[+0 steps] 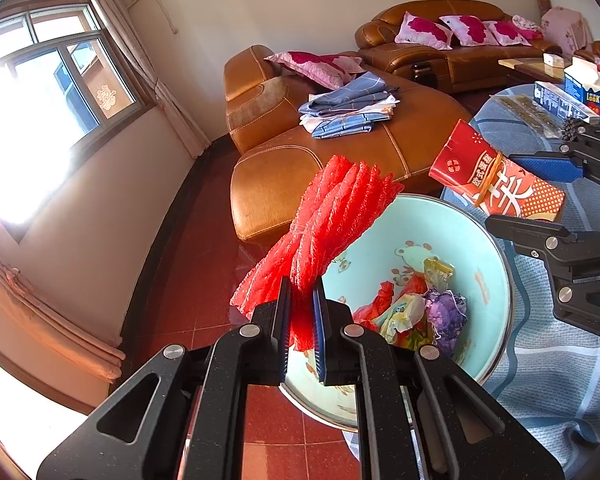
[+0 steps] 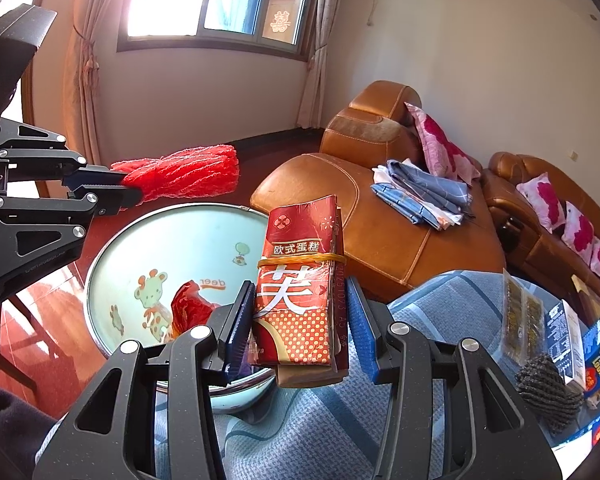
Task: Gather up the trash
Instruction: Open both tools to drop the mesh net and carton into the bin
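Red mesh bundle [image 1: 324,232] pinched in left gripper [image 1: 302,320], above rim of pale-blue basin [image 1: 496,264]. Right gripper [image 2: 300,324] straddles banded red packet [image 2: 300,284] beside basin; contact unclear, grip undeterminable. Step: depositing. Next: centre mesh over basin, release.
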`<move>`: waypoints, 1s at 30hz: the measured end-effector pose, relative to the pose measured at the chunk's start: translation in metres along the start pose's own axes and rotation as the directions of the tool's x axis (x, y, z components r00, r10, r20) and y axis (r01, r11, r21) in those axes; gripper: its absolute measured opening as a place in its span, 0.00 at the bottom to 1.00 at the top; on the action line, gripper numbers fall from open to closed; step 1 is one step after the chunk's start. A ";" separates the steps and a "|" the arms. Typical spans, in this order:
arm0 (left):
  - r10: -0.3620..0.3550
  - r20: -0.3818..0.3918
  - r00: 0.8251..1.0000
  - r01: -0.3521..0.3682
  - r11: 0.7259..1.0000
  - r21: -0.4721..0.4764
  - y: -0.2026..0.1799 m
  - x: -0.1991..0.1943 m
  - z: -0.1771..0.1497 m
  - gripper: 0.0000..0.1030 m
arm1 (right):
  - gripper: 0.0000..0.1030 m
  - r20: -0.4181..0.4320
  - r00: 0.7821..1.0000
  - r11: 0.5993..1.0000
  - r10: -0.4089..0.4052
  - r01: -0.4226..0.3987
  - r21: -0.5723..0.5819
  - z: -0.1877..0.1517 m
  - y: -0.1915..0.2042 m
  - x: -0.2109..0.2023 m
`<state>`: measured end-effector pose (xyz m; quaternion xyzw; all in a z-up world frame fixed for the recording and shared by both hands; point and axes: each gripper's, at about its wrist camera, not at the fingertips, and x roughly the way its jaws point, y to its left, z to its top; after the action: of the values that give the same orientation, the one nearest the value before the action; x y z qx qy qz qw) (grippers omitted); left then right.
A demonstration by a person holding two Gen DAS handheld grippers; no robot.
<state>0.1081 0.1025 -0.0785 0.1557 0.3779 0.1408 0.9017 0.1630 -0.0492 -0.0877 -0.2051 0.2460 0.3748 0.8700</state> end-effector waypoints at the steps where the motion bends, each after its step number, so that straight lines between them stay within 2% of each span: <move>1: -0.001 0.000 1.000 0.001 1.000 -0.001 0.000 0.000 0.000 0.09 | 0.44 -0.001 1.000 1.000 0.001 -0.001 -0.003 0.000 0.001 0.000; 5: -0.018 -0.011 1.000 0.018 1.000 -0.003 -0.001 0.003 -0.001 0.14 | 0.44 -0.008 1.000 1.000 0.016 -0.016 -0.021 0.000 0.002 0.001; 7: -0.038 -0.015 0.999 0.038 0.999 -0.011 0.000 0.003 -0.002 0.17 | 0.56 -0.010 1.000 0.999 0.018 -0.018 -0.029 0.000 0.004 0.002; 8: -0.041 -0.016 0.999 0.041 0.999 -0.007 -0.002 0.003 -0.002 0.18 | 0.59 -0.006 1.000 0.999 0.020 -0.020 -0.032 0.001 0.003 0.001; 11: -0.048 -0.015 0.999 0.048 0.999 -0.005 -0.004 0.003 -0.002 0.19 | 0.59 -0.002 1.000 0.999 0.020 -0.020 -0.034 0.000 0.003 0.000; 13: -0.045 -0.013 0.999 0.045 0.999 -0.002 -0.004 0.004 -0.002 0.28 | 0.59 -0.001 1.000 0.999 0.020 -0.020 -0.028 0.000 0.002 0.000; 17: -0.044 -0.012 0.999 0.044 0.999 -0.006 -0.004 0.004 -0.002 0.29 | 0.59 0.003 1.000 1.000 0.017 -0.017 -0.020 -0.001 0.001 -0.001; 19: -0.042 -0.010 0.999 0.042 0.999 -0.011 -0.002 0.004 -0.002 0.35 | 0.59 0.003 1.000 1.000 0.016 -0.016 -0.018 -0.001 0.001 -0.001; 30: -0.043 -0.006 0.999 0.043 0.999 -0.015 -0.001 0.003 -0.002 0.38 | 0.59 0.008 1.000 1.000 0.012 -0.012 -0.006 -0.001 0.000 -0.003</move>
<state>0.1087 0.1032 -0.0823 0.1402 0.3828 0.1248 0.9046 0.1608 -0.0512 -0.0874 -0.2047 0.2425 0.3814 0.8682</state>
